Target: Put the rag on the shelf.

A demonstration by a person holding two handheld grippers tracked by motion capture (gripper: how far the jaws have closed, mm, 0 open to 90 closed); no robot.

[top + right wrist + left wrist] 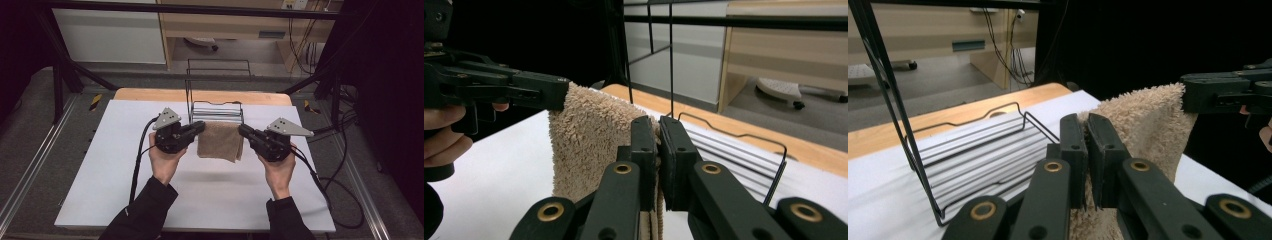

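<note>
1. Towel (220,141): tan terry cloth, folded, hanging in the air between the two hand-held grippers, above the white sheet on the counter (125,190). Its shadow falls on the sheet below.
2. Left hand-held gripper (202,126): jaws closed on the towel's upper left corner. In the left gripper view the cloth is pinched between the two black jaws (1087,150) and bunches out beneath them.
3. Right hand-held gripper (242,130): jaws closed on the upper right corner. In the right gripper view a thin fold of cloth sits between the jaws (658,152), and the rest of the towel (589,145) hangs down to the left.
4. Top edge of the towel runs roughly level from one gripper to the other; the lower edge hangs free, slightly lower on the right side.
5. Rack (216,111): black wire, standing on the counter just behind the towel, with a tall wire back rising behind it.
6. Both grippers point inward, toward each other, each held from below by a hand in a dark sleeve.
</note>
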